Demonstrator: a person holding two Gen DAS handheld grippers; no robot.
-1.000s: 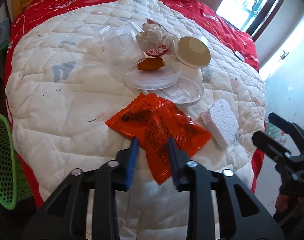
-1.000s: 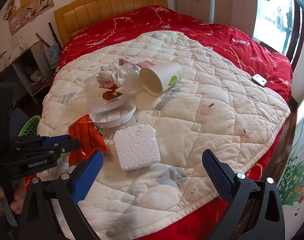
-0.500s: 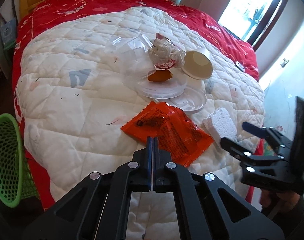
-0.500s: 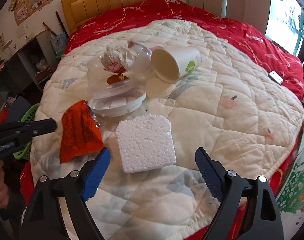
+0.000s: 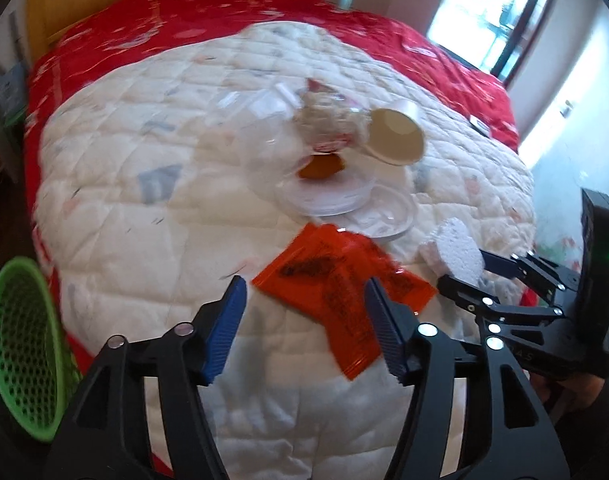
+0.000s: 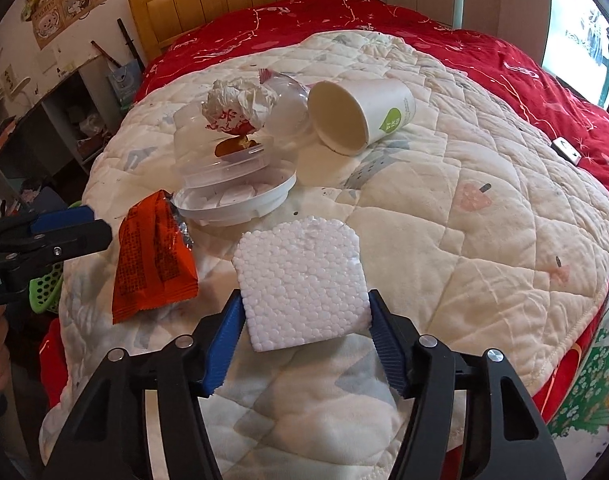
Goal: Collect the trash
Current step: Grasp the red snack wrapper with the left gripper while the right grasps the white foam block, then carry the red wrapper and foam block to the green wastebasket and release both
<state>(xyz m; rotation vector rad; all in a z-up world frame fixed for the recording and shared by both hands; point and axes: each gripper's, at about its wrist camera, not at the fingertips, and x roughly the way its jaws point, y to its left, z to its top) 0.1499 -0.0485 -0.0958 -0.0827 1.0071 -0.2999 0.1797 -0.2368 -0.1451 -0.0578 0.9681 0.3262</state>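
An orange snack wrapper [image 5: 336, 288] [image 6: 152, 256] lies on the white quilt near the bed's front edge. My left gripper [image 5: 304, 300] [image 6: 92, 224] hovers over its near end; its jaws are opening, and the wrapper's corner lies between them with no pad pressing on it. A white foam block [image 6: 300, 280] [image 5: 456, 252] lies right of the wrapper. My right gripper [image 6: 304, 312] [image 5: 464, 270] is closing on it, a blue pad against each side of the block.
Behind them lie stacked clear plastic containers [image 6: 232, 188] with a food scrap, crumpled paper [image 6: 236, 108] and a tipped paper cup [image 6: 360, 116]. A green mesh basket [image 5: 20, 344] stands on the floor left of the bed. The quilt [image 6: 484, 240] drops away at its front edge.
The left jaws shut empty, then opened again above the wrapper. The right gripper came down to the foam block and its wide jaws narrowed onto the block's sides.
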